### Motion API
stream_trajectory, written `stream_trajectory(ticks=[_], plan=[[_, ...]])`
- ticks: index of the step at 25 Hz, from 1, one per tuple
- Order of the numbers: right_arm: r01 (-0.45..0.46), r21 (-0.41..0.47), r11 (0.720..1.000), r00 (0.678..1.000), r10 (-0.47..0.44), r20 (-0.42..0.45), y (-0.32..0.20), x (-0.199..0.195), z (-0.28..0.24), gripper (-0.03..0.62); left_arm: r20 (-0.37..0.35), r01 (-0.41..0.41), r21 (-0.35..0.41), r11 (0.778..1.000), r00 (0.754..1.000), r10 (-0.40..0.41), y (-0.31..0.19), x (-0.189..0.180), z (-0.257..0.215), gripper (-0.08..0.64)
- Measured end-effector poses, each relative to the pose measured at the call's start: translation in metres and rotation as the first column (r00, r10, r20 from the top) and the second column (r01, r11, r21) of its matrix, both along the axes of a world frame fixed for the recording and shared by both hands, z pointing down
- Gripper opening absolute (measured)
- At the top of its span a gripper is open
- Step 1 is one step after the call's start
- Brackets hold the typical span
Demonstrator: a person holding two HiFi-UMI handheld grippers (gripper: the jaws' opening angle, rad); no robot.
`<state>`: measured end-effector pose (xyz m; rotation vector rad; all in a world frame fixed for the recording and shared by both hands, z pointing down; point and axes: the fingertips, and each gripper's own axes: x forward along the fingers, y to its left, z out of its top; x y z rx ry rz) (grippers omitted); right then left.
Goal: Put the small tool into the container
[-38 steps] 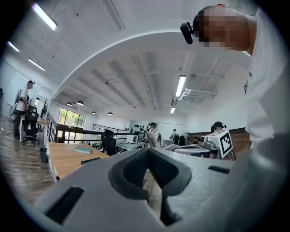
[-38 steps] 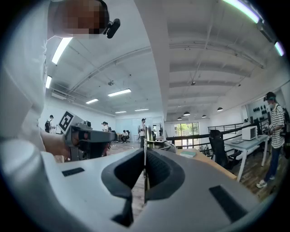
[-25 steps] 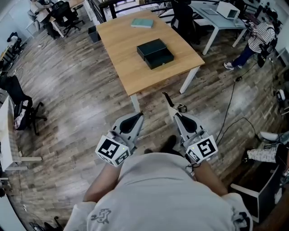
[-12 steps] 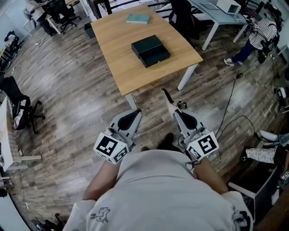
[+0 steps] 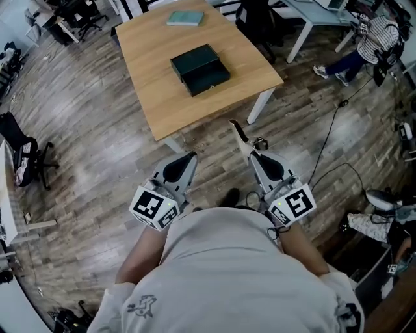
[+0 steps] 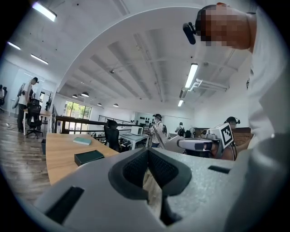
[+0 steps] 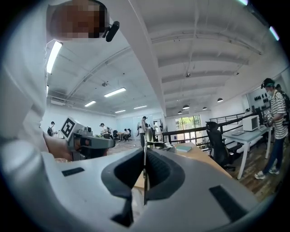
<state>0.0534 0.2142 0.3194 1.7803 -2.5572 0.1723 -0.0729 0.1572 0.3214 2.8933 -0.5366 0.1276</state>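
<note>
Room: open office with a wooden plank floor (image 5: 97,149).
Table (image 5: 149,97): pale wood on white legs.
Container (image 5: 199,68): dark box on the table, with a teal book (image 5: 184,18) well apart at the far edge.
Right gripper (image 5: 250,147): clamped on the small tool (image 5: 239,133), over the floor short of the table.
Left gripper (image 5: 188,157): jaws together, nothing between them.
Markings: black-and-white square patterns on the cubes (image 5: 151,208).

Both forearms reach forward from the waist, grippers side by side and apart, pointing about level: the left gripper (image 5: 188,157) has its jaws together, and the right gripper (image 5: 251,149) is clamped on a thin tool (image 5: 238,131).
</note>
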Motion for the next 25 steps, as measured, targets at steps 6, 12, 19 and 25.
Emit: stream_trajectory(ticks=[6,12,19,25], plan=[[0.013,-0.009,1.0,1.0,-0.013,0.009,-0.003,0.043,0.007,0.012,-0.007,0.001,-0.028,1.0,1.0,-0.001,-0.003,0.045,0.01,0.003],[0.006,-0.025,1.0,1.0,-0.005,0.028,-0.005,0.07,0.015,0.012,0.011,-0.013,-0.039,0.999,1.0,0.013,-0.006,0.073,0.016,0.003],[0.006,-0.037,0.999,0.999,-0.004,0.037,-0.023,0.075,0.021,0.012,0.01,-0.017,-0.042,0.999,1.0,0.017,-0.025,0.082,0.02,0.004],[-0.007,-0.03,1.0,0.999,0.008,0.031,-0.052,0.08,0.016,0.011,0.003,-0.045,-0.029,0.999,0.999,0.045,-0.055,0.092,0.015,0.005]])
